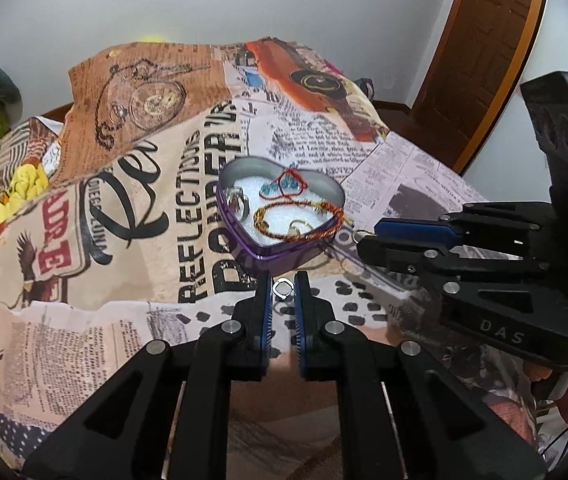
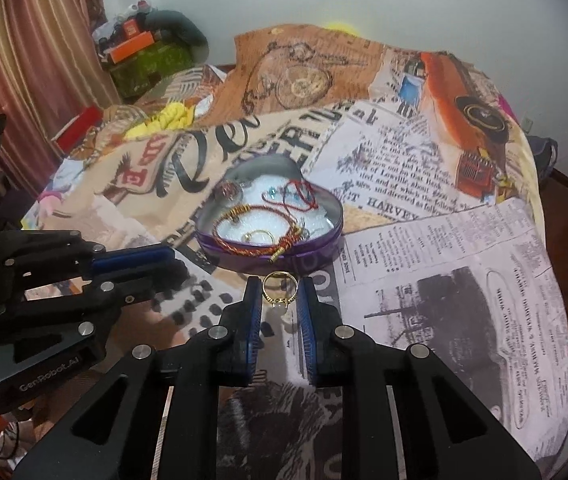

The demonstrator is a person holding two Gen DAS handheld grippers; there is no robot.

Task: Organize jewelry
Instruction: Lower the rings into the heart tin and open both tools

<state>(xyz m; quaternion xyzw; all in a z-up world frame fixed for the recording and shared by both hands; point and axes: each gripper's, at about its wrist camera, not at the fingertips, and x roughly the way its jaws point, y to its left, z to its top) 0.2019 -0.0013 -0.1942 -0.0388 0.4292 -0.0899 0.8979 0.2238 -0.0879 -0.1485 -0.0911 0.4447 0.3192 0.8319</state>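
Left gripper (image 1: 282, 289) pinches small silver ring (image 1: 281, 289); right gripper (image 2: 279, 295) pinches thin gold ring (image 2: 278, 289). Purple heart-shaped tin (image 2: 243, 258) just ahead of both. Rings light, stiff, slippery; grip across band.

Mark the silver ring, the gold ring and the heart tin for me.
silver ring (image 1: 282, 289), left wrist view, its band.
gold ring (image 2: 279, 289), right wrist view, its band.
heart tin (image 2: 267, 261), right wrist view, purple front wall.
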